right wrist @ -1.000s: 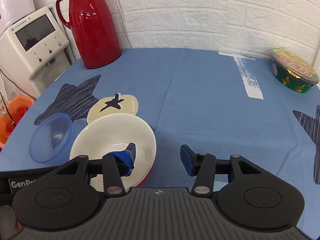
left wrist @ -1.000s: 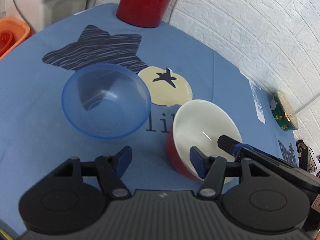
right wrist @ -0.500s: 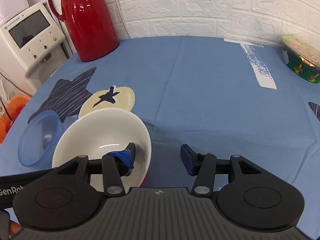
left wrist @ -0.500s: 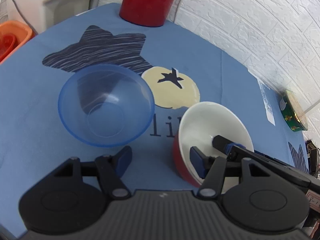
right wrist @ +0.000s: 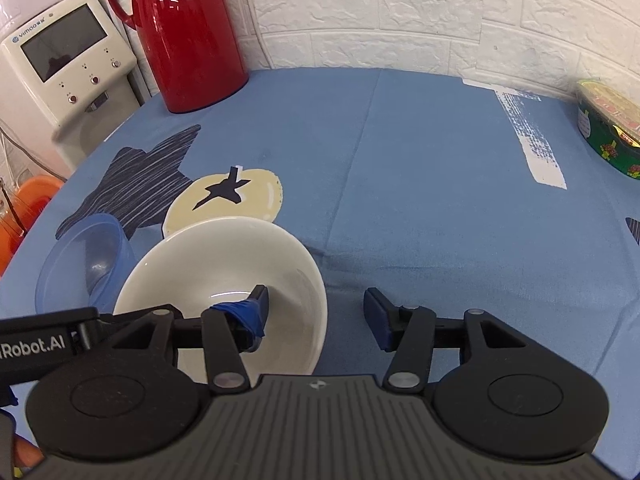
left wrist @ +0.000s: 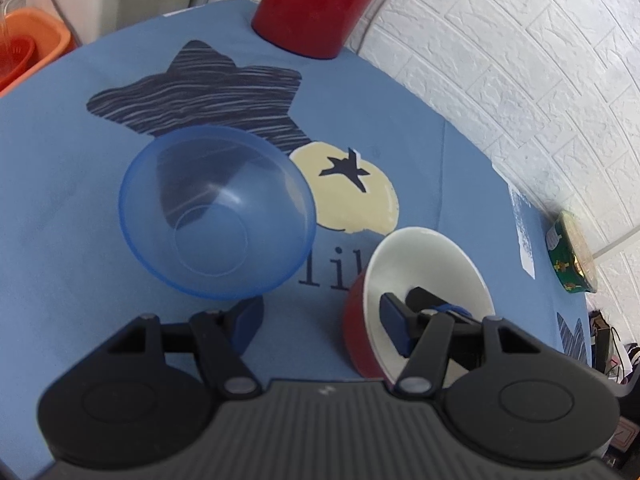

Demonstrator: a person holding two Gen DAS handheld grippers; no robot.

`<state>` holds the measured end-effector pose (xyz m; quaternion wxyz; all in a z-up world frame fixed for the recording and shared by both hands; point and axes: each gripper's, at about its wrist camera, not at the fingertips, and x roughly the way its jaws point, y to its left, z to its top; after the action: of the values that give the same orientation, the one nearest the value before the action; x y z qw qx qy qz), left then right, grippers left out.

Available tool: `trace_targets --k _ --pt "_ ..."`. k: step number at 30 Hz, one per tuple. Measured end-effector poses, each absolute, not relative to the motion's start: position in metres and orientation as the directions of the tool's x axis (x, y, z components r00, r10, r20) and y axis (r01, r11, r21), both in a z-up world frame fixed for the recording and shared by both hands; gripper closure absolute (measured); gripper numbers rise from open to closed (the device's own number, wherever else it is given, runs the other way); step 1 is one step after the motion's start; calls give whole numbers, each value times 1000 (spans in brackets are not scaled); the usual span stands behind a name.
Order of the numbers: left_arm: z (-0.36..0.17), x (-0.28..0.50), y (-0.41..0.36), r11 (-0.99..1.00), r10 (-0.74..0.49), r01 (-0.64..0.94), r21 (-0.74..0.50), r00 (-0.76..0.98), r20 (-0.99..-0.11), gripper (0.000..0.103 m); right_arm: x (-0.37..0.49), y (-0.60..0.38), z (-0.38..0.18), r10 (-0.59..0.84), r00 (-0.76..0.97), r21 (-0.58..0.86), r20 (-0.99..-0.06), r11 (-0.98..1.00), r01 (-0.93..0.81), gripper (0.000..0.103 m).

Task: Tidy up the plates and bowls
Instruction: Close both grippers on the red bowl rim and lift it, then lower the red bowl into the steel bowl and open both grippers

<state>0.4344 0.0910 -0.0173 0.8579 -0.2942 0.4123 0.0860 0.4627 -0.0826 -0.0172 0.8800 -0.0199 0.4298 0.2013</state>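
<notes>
A red bowl with a white inside [left wrist: 424, 264] [right wrist: 224, 276] sits on the blue cloth. A translucent blue bowl [left wrist: 216, 216] [right wrist: 80, 264] stands just to its left. My right gripper [right wrist: 316, 308] straddles the red bowl's right rim, with one finger [right wrist: 256, 312] inside and the other outside. Its jaws are opening and the pads stand off the wall. My left gripper [left wrist: 320, 320] is open in front of both bowls. Its right fingertip [left wrist: 394, 320] overlaps the red bowl's near rim, and its left one lies below the blue bowl.
A red thermos [right wrist: 188, 36] and a white appliance [right wrist: 68, 64] stand at the back left. An orange basket [left wrist: 28, 48] sits off the table's left edge. A green tub [right wrist: 608, 128] is at the far right. A white brick wall borders the back.
The right gripper has sunk a little toward the cloth with the red bowl's rim still between its fingers. The left gripper has hardly moved and keeps the same opening.
</notes>
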Motion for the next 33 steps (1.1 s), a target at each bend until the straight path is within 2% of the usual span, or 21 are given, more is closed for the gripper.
trace_targets --k 4,6,7,8,9,11,17,23,33 --pt "-19 433 87 823 -75 -390 -413 646 -760 45 458 -85 -20 346 570 128 -745 913 -387 63" --pt "-19 433 87 827 -83 -382 -413 643 -761 55 457 -83 -19 337 569 122 -750 916 -382 63" --pt "-20 434 87 829 -104 -365 -424 644 -758 64 456 -82 -19 335 567 118 -752 915 -385 63" --pt "-21 435 88 824 -137 -350 -446 641 -756 75 454 -81 -19 346 567 115 -748 908 -403 69" --pt "-22 436 88 820 -170 -331 -467 638 -751 80 451 -81 -20 375 568 125 -733 895 -429 72" --pt "-20 439 84 833 -183 -305 -462 635 -750 89 449 -85 -22 444 543 186 -712 866 -464 91" --pt "-16 429 79 856 -211 -256 -448 619 -756 99 437 -83 -18 440 546 170 -713 864 -474 93" --pt "5 389 66 887 -223 -191 -419 618 -754 100 404 -92 -6 449 549 182 -705 863 -472 91" --pt "38 272 34 897 -312 -75 -436 594 -742 100 286 -134 31 441 591 167 -676 872 -460 89"
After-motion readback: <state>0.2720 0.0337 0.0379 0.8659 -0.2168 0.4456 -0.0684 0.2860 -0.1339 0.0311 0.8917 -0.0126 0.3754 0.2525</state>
